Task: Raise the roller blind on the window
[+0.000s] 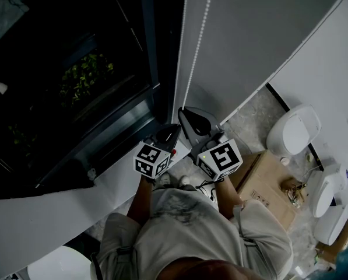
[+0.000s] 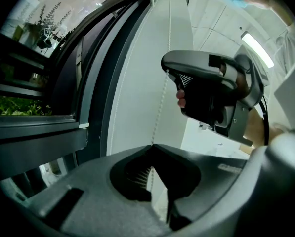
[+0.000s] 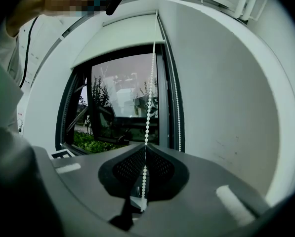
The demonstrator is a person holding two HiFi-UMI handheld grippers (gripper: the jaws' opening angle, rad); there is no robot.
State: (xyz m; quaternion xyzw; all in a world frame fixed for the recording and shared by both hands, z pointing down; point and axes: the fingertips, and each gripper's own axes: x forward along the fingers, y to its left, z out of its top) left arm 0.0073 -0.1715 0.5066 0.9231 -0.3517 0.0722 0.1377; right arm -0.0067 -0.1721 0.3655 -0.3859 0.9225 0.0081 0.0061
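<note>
At window: left tool, right tool each pinching bead chain; chain's lower loop hidden.

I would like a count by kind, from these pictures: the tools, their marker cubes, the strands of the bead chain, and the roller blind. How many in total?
Tools: 2, left tool, right tool
Marker cubes: 2
Bead chain strands: 2
Roller blind: 1
Total: 7
</note>
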